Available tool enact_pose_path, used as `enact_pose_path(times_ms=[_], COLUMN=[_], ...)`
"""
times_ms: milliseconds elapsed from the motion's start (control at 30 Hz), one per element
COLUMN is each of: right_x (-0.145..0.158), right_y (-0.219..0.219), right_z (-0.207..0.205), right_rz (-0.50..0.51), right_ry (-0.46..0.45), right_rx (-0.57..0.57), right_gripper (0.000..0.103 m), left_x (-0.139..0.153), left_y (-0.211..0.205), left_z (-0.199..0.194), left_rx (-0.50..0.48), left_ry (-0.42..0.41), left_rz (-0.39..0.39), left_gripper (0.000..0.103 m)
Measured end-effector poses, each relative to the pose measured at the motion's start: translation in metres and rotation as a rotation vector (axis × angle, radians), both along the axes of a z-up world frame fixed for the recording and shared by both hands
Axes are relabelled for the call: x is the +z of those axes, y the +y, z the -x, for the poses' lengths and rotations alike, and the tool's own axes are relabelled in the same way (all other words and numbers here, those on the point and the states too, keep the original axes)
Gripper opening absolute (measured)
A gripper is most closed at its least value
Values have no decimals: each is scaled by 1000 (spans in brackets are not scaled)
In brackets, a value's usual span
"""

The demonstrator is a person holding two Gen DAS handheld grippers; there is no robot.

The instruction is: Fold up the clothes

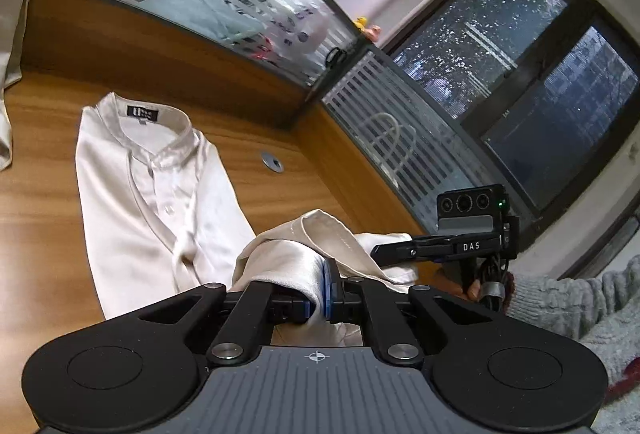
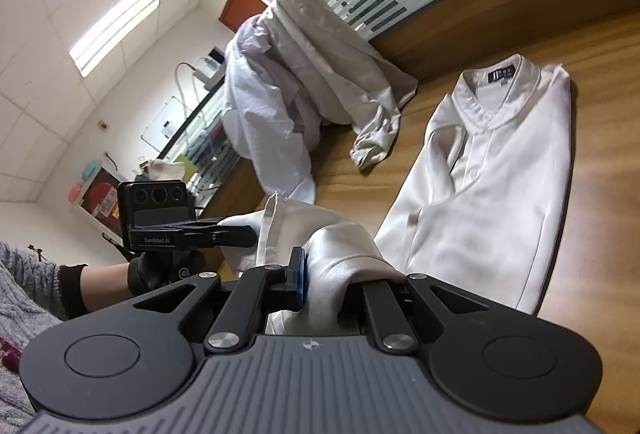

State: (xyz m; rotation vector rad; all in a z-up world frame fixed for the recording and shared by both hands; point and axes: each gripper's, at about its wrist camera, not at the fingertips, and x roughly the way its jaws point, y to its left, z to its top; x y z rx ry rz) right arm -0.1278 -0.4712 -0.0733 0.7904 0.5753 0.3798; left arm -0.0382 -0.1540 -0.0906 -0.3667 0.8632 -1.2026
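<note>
Cream satin: one shirt (image 1: 160, 202) lies on the wooden desk (image 1: 44, 218), its hem lifted by my two grippers, left gripper (image 1: 318, 292) and right gripper (image 2: 320, 280) each pinching cloth. Two more garments (image 2: 304, 90) heap by the partition. Bare desk surrounds the shirt. "DAS" marks the right gripper's side.

At the bottom centre the left gripper (image 1: 318, 290) clamps a raised fold of the cream shirt (image 1: 160, 202), which lies collar-up across the wooden tabletop (image 1: 44, 218), while the right gripper (image 1: 384, 252) pinches the hem at mid-right.
</note>
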Motion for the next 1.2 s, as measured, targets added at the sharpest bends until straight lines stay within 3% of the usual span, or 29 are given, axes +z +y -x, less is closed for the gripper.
enact_pose_path(times_ms=[333, 533, 800, 867, 1067, 1200], right_x=[-8, -45, -100, -105, -122, -133], right_y=[-52, -89, -120, -123, -132, -137], right_z=[-72, -115, -152, -155, -162, -166], right_rz=[-13, -84, -234, -290, -455, -565], right_ry=[56, 165, 324, 368, 499, 586], right_rx=[-45, -93, -185, -241, -410, -523], right_gripper=[10, 11, 15, 21, 50, 66], left_x=[-9, -46, -96, -105, -119, -123], left_y=[-22, -45, -57, -58, -55, -51], left_z=[-88, -138, -187, -197, -217, -224], left_rx=[-4, 5, 55, 79, 186, 275], left_ry=[40, 128, 320, 369, 544, 663], left_rz=[-3, -48, -85, -89, -59, -28], left_gripper=[9, 8, 10, 12, 32, 36])
